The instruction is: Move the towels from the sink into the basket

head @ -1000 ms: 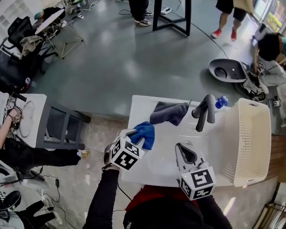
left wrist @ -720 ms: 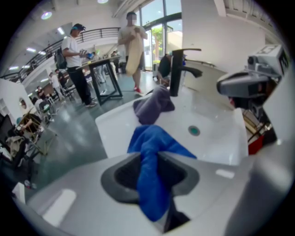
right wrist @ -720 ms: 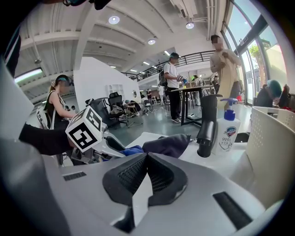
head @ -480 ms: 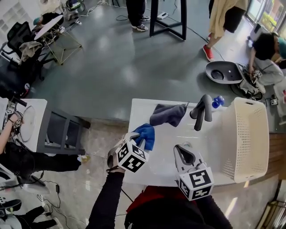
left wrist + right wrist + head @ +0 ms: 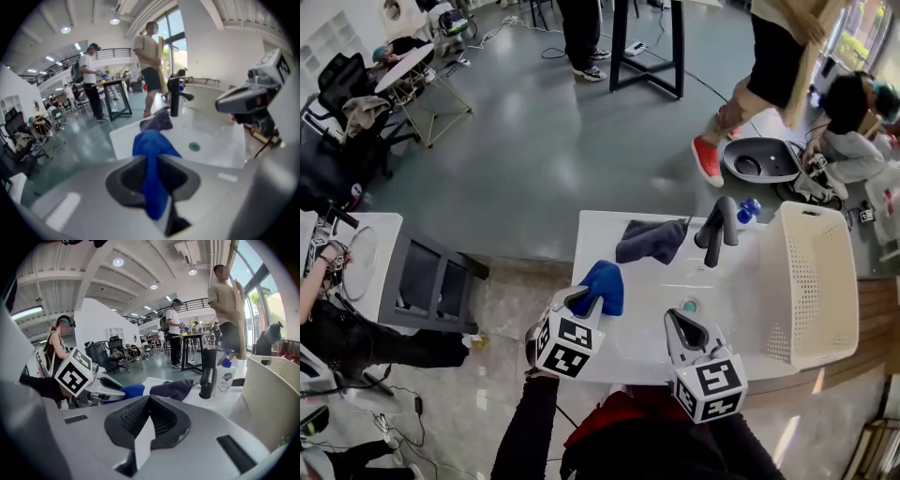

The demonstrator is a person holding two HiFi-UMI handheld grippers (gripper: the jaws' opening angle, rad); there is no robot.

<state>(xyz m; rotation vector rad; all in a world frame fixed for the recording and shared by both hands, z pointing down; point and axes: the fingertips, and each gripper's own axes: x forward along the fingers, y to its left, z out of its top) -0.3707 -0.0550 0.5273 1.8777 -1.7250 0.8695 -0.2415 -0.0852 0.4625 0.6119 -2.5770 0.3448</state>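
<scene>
My left gripper (image 5: 152,158) has just been closing its jaws, now pinched on the blue towel (image 5: 151,143) at the sink's (image 5: 649,309) left edge. My right gripper (image 5: 149,401) hangs over the basin, jaws together and empty. A grey towel (image 5: 652,239) drapes the far rim, and the basket (image 5: 817,281) stands right of the sink.

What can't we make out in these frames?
- Grey towel: lower part sits behind the blue towel, left gripper view.
- Basket: cut off at the right edge, right gripper view.
- Soap bottle: label print too small to read, right gripper view.
</scene>
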